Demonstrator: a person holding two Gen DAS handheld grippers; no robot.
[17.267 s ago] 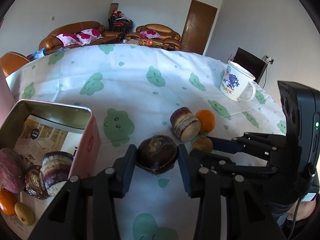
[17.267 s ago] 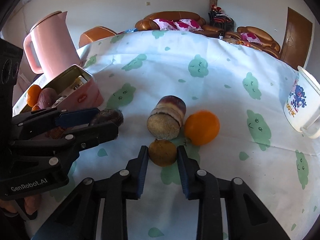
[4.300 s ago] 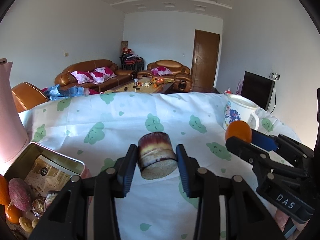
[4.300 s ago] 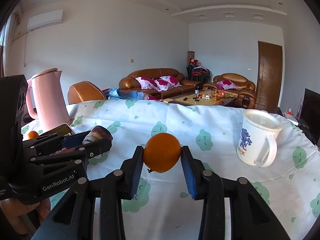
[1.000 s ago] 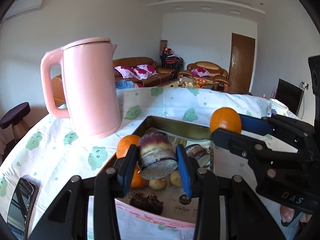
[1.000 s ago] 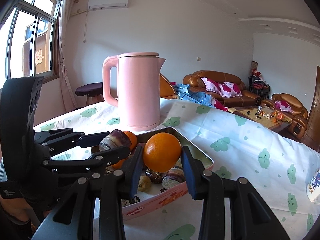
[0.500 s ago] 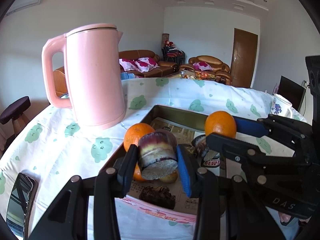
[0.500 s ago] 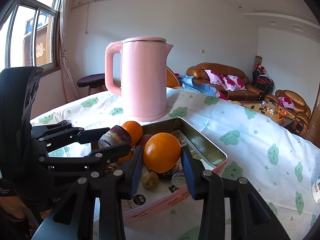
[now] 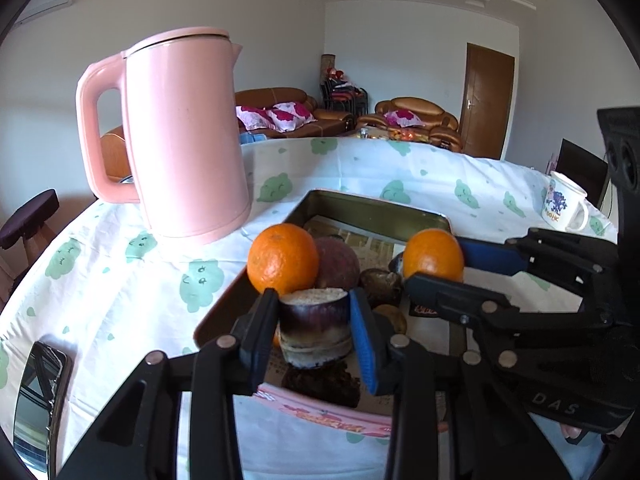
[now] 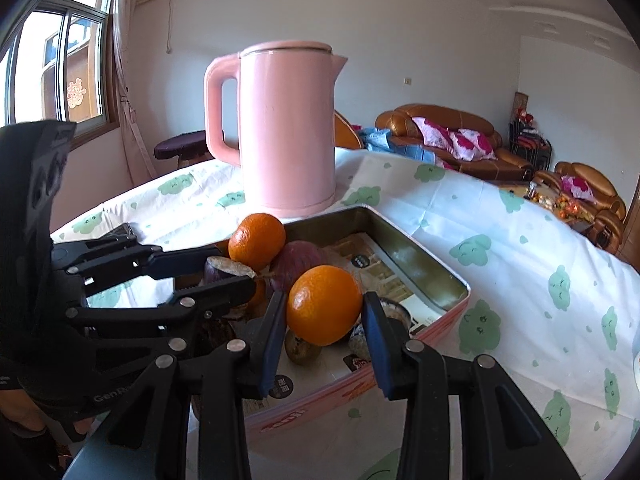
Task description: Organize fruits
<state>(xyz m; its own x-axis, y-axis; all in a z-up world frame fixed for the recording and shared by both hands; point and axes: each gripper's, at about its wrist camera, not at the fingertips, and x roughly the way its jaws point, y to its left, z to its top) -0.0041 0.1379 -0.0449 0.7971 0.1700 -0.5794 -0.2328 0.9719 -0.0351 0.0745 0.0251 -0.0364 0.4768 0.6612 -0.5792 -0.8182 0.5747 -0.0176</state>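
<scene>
holding over the tin box (image 9: 376,208), both grippers loaded. left gripper (image 9: 314,330) jaws pinching a purple-skinned cut cylinder (image 9: 314,330), cut face up, low over the near end of the box, just above a dark fruit (image 9: 320,382). right gripper (image 10: 324,311) jaws pinching an orange (image 10: 324,311) above the box's middle.

advising for the release: lowering each piece until nearly resting on the paper lining before spreading the jaws, since the orange is likely rolling if dropped; choosing bare lining toward the far end, the near end being crowded; releasing one side at a time, keeping the two grippers apart.

counting: two oranges in sight, one held and one lying in the box (image 9: 282,258); one reddish-purple fruit (image 9: 338,266) beside it; several small brown fruits below, number not being clear. on the bench: one pink kettle (image 9: 184,136), one printed mug (image 9: 562,206), one phone (image 9: 38,392).
</scene>
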